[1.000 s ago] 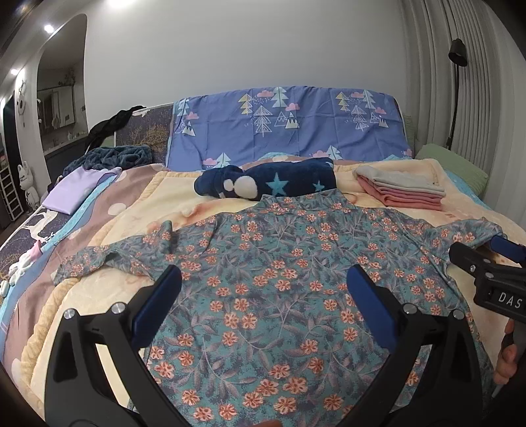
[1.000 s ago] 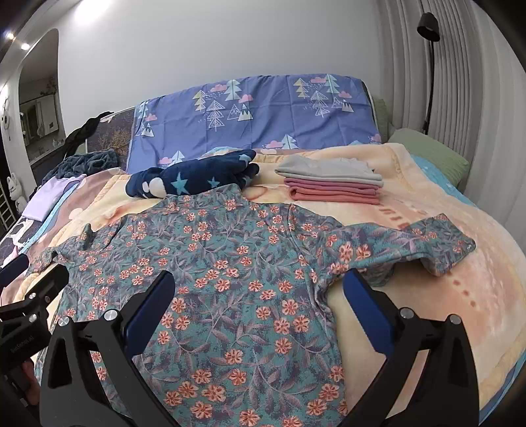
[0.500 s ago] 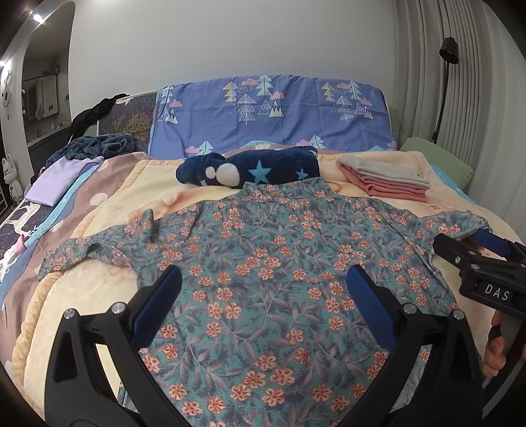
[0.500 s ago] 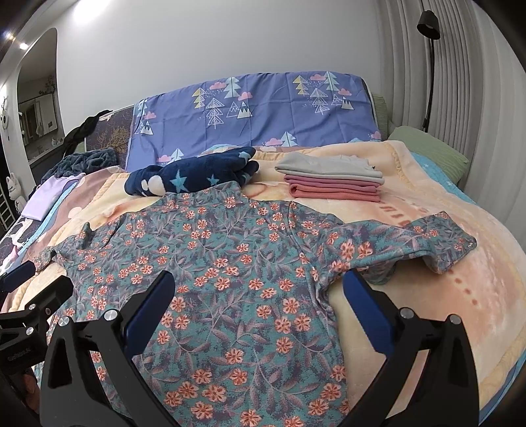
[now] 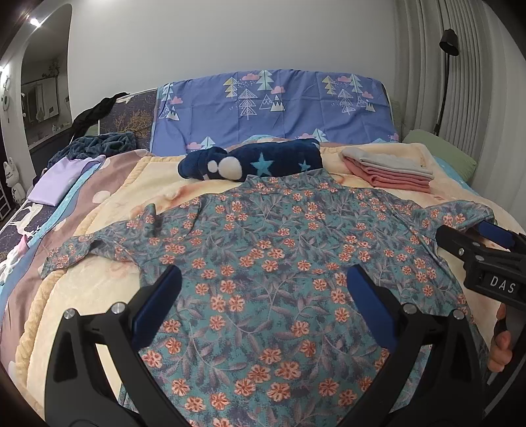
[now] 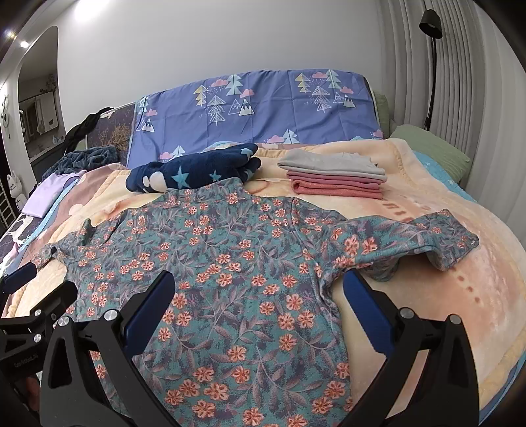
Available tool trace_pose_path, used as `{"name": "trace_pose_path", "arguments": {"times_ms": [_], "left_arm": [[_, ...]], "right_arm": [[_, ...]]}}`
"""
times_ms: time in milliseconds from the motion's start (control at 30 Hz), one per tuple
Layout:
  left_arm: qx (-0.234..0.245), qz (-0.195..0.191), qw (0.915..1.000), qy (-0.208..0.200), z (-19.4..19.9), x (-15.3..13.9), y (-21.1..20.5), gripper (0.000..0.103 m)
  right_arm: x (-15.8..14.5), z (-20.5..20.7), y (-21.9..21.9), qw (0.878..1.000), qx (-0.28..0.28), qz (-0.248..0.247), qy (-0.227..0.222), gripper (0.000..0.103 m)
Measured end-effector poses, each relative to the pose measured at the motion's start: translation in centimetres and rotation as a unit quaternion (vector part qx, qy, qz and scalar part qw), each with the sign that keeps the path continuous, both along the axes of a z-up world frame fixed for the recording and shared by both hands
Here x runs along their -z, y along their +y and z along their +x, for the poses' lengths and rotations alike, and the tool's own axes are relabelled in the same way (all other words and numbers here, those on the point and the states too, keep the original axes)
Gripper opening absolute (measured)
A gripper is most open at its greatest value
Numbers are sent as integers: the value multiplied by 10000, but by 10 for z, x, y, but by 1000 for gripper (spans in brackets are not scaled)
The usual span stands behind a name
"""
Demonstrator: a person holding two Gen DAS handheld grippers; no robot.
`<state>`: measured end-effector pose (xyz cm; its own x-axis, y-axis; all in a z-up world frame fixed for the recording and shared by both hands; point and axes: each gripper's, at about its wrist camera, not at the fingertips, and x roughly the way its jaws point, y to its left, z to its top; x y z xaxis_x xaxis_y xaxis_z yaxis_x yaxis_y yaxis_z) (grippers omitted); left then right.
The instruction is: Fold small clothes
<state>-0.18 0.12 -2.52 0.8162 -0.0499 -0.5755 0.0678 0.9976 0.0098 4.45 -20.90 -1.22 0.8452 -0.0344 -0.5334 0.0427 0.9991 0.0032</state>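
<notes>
Floral shirt [image 5: 273, 282] lies flat on the bed [image 6: 460, 295], a thin teal knit with orange blossoms; its right sleeve [image 6: 427, 239] is rumpled. Beyond its collar I see a plush navy star blanket [image 5: 263, 161] and a folded pink-grey stack [image 6: 335, 179]. My left gripper [image 5: 261, 295] and right gripper [image 6: 258, 297] hover with fingers spread and empty. The hem is cut off below.

Soft, even indoor light from ceiling spots [image 5: 34, 21] upper left; sharp focus, fisheye-bent, dark corners.
</notes>
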Motion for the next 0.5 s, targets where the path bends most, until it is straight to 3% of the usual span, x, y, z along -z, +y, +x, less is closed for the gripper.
{"name": "trace_pose_path", "arguments": {"times_ms": [500], "left_arm": [[-46, -82, 9999, 107, 1, 7, 2, 101]], "right_arm": [[1, 1, 8, 9997, -203, -112, 92, 102]]}}
